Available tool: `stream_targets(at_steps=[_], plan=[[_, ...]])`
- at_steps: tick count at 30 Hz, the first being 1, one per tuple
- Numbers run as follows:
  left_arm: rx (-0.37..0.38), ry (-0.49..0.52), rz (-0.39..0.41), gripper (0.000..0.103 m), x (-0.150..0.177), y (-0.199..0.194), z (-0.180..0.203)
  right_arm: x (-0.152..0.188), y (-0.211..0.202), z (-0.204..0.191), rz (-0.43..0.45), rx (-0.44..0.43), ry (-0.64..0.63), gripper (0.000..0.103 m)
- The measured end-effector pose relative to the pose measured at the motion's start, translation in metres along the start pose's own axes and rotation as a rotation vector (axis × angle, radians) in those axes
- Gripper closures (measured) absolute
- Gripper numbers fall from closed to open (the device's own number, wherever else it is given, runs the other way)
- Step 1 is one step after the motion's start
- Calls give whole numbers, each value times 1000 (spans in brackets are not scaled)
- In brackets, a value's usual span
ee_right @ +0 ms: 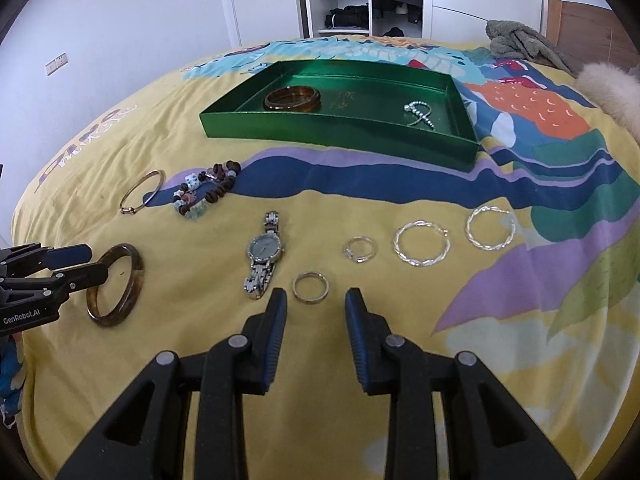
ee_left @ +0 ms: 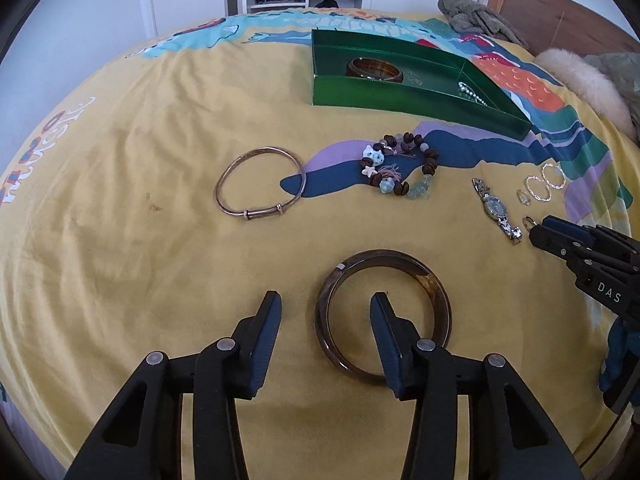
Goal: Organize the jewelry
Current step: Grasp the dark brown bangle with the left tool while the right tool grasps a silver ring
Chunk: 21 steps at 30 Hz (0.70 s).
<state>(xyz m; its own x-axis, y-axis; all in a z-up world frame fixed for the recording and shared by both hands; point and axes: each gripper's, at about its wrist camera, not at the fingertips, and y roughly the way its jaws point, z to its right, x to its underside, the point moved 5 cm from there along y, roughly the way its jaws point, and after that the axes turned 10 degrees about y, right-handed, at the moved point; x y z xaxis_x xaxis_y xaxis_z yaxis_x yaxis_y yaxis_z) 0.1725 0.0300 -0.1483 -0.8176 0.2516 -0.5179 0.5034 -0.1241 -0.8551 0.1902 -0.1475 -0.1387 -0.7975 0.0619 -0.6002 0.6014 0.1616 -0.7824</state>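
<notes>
Both pairs of jaws are seen spread wide with nothing held. The left gripper is set astride the near left rim of a brown tortoiseshell bangle, one finger inside the ring and the other outside it on the yellow bedspread. The right gripper is poised just short of a plain band ring, which lies beside a silver wristwatch.

Further out on the bed are laid a thin rose-gold bangle, a beaded bracelet, a small stone-set ring and two twisted silver hoops. A matching brown bangle and a beaded chain are already placed in the green tray.

The bangle is judged rigid, light and glossy, so slipping may be expected; it is best pinched across the rim wall as now straddled. The band ring is tiny and flat on soft fabric, and is likely to be pressed into the cloth; a pinch across its outer edges is advised, with care not to catch the sheet.
</notes>
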Motion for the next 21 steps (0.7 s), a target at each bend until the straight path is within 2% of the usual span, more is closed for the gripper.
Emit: stream_targets(at_steps=[3, 5, 6, 9, 15, 21], plan=[[11, 2, -30, 65, 0, 10, 1, -2, 10, 1, -14, 0, -4, 75], [20, 7, -41, 71, 1, 14, 3, -2, 15, 0, -23, -2, -8, 79], [25, 12, -43, 77, 2, 15, 4, -2, 17, 0, -29, -4, -10, 84], [35, 25, -53, 93, 2, 17, 6, 1, 20, 1, -39, -8, -17, 84], [17, 40, -28, 94, 2, 8, 9, 5, 7, 4, -17, -17, 0, 84], [9, 28, 43, 95, -4, -24, 10, 6, -30, 9, 45, -17, 18, 84]])
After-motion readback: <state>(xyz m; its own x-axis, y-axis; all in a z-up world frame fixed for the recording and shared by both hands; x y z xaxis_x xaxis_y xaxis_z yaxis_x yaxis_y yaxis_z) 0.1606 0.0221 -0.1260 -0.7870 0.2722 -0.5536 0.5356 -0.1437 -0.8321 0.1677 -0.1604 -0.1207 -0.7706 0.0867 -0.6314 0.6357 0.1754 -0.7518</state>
